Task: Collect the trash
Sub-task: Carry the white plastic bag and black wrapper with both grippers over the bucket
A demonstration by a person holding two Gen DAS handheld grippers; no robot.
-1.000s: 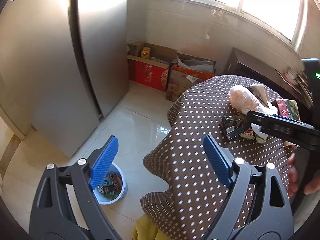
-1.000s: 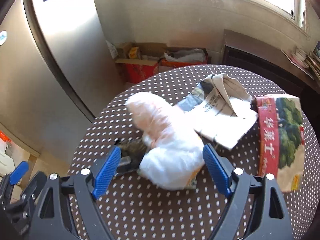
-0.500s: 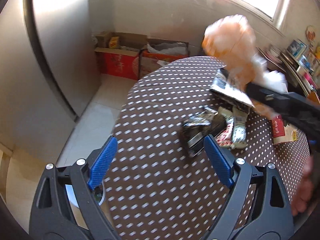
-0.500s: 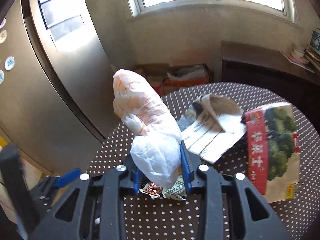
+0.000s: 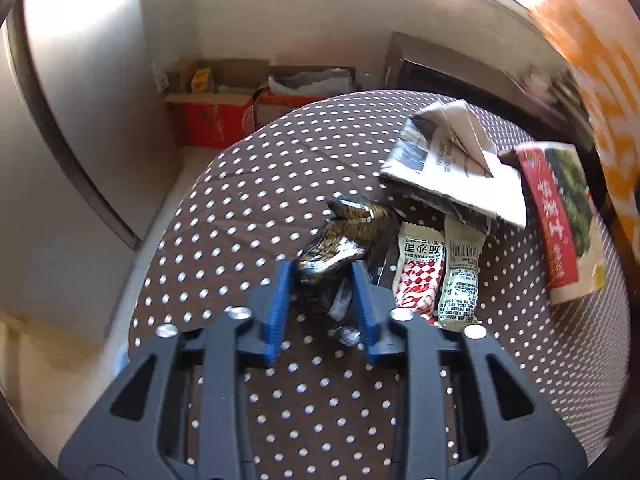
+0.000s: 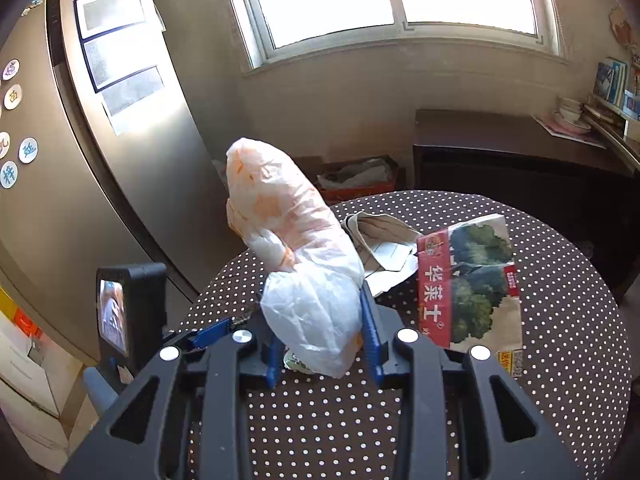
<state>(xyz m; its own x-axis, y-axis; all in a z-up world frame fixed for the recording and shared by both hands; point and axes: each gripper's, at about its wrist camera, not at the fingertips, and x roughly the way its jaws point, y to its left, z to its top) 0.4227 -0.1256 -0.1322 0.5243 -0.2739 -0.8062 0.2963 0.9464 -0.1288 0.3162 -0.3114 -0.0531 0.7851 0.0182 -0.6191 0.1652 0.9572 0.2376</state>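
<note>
left gripper (image 5: 322, 280) clamps a crumpled dark wrapper (image 5: 330, 254) for binning; right gripper (image 6: 322, 334) pinches the plastic bag (image 6: 296, 256) upright, lifted clear of remaining litter.

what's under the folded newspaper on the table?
Left wrist view: the folded newspaper overlaps a dark wrapper edge and the top ends of two sauce packets. Anything deeper beneath the paper is covered.

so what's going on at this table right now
A person is clearing trash off the round brown polka-dot table with a gripper in each hand. The right gripper is shut on a crumpled white and orange plastic bag, held up above the table. The left gripper has closed on a crinkled black and gold foil wrapper beside two sauce packets.
</note>
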